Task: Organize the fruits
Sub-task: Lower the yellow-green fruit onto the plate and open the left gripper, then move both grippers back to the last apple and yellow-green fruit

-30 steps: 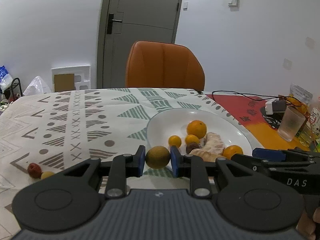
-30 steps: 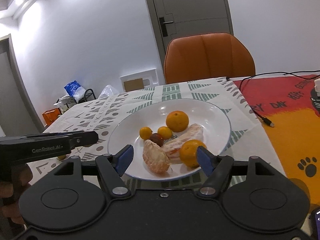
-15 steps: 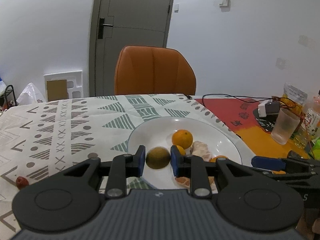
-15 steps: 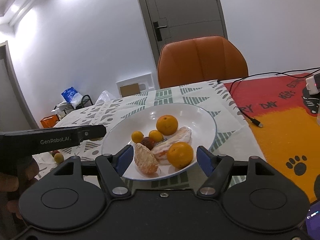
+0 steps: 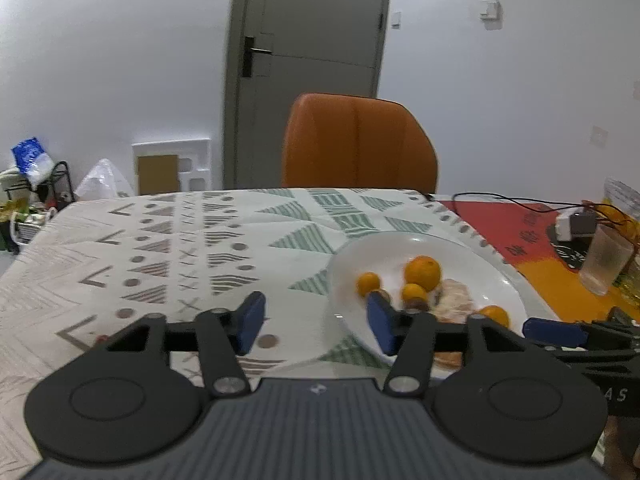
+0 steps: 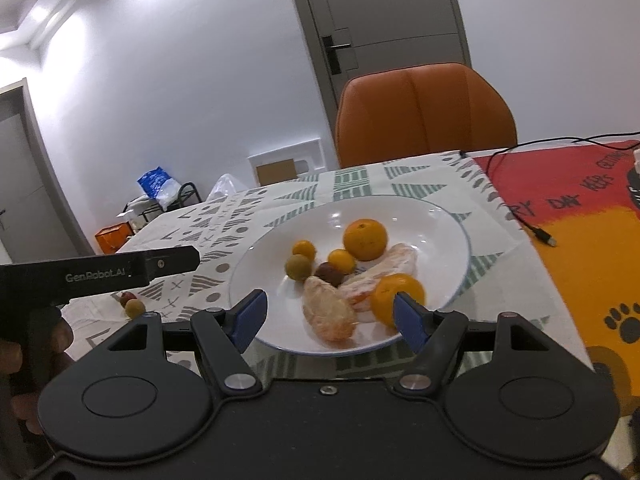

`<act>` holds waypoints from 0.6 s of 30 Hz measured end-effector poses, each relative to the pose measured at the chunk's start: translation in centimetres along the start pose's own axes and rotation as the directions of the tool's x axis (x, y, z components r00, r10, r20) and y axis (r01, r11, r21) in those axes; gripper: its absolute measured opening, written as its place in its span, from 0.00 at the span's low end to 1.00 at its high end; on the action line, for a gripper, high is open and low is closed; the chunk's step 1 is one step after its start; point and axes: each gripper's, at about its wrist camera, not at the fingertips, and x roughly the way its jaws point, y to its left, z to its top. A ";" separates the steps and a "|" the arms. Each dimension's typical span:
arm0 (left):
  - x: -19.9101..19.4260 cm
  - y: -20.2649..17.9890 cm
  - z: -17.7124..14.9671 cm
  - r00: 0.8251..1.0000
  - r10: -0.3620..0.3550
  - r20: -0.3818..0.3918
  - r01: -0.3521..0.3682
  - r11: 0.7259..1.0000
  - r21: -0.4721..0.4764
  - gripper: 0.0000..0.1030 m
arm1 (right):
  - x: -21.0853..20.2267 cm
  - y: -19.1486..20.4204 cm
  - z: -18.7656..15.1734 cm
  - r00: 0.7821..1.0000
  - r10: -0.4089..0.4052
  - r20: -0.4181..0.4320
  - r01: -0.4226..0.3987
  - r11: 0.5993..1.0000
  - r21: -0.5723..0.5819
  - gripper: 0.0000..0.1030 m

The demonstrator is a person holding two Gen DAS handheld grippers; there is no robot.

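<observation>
A white plate on the patterned tablecloth holds oranges, small yellow fruits, a dark fruit, peeled citrus pieces and an olive-green fruit at its left side. The plate also shows in the left wrist view. My left gripper is open and empty, over the plate's left edge. My right gripper is open and empty, hovering at the plate's near rim. A red fruit and a small green fruit lie on the cloth left of the plate.
An orange chair stands behind the table. A plastic cup, an adapter and cables sit on the red-orange mat to the right. Bags and a rack stand on the floor at the left.
My left gripper carried the olive-green fruit over the plate, opened and let it go into the plate's left side, then swung left. My right gripper stayed open near the plate.
</observation>
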 end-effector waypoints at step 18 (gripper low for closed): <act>-2.6 4.9 -0.4 0.992 0.125 0.015 -0.124 0.991 -0.044 0.83 | 1.3 4.3 0.4 0.997 0.074 0.020 -0.073 0.997 -0.041 0.98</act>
